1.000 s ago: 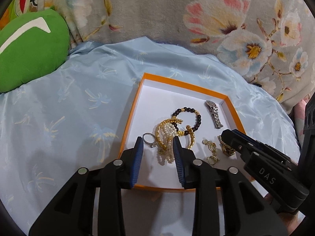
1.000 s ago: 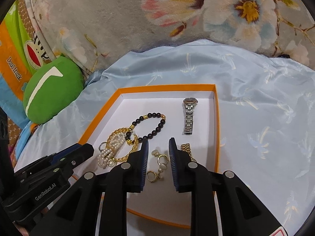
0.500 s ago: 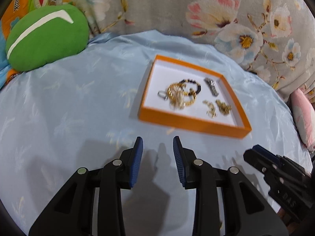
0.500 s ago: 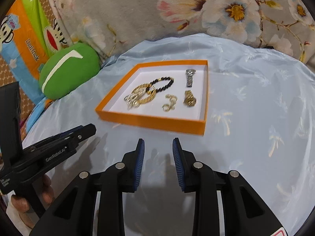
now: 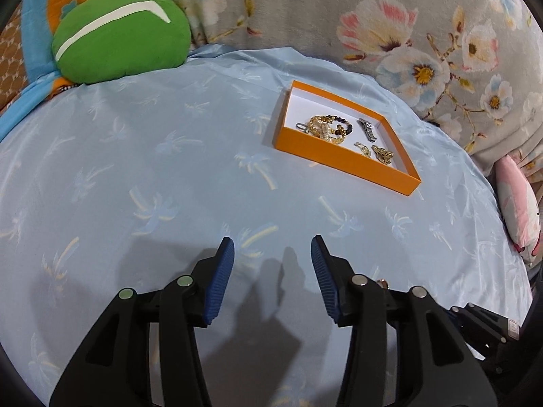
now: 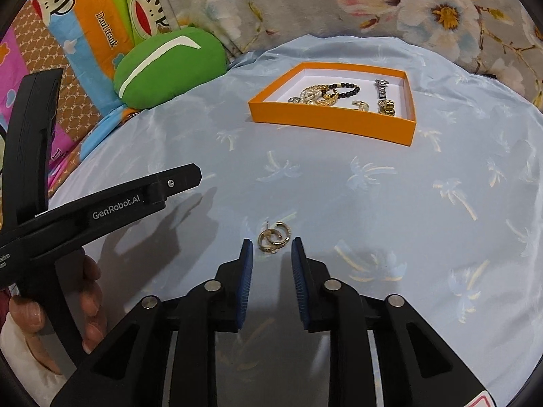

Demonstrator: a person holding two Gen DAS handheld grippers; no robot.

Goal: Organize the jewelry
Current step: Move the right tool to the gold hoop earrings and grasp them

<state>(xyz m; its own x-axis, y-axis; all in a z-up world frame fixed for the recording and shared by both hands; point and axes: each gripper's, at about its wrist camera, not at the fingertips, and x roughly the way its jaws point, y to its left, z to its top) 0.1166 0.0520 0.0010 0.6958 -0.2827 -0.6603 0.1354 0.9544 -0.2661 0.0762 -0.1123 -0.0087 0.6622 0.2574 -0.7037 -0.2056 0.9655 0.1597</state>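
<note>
An orange box with a white floor lies far ahead on the pale blue cloth. In it are a black bead bracelet, a silver watch, a gold and pearl heap and a ring. A pair of gold hoop earrings lies on the cloth just beyond the tips of my right gripper. Its jaws are closing, with nothing between the pads. My left gripper hovers over bare cloth, jaws opening and empty. Seen from the side, the left gripper sits left of the earrings.
A green cushion rests at the back left, floral fabric rises behind the box, and a pink soft item lies at the right edge. Cartoon-print bedding is at the far left. A person's hand holds the left gripper.
Both grippers have drawn back from the box, which now lies far ahead. The gold earrings have come into view before the right gripper. The left jaws have widened.
</note>
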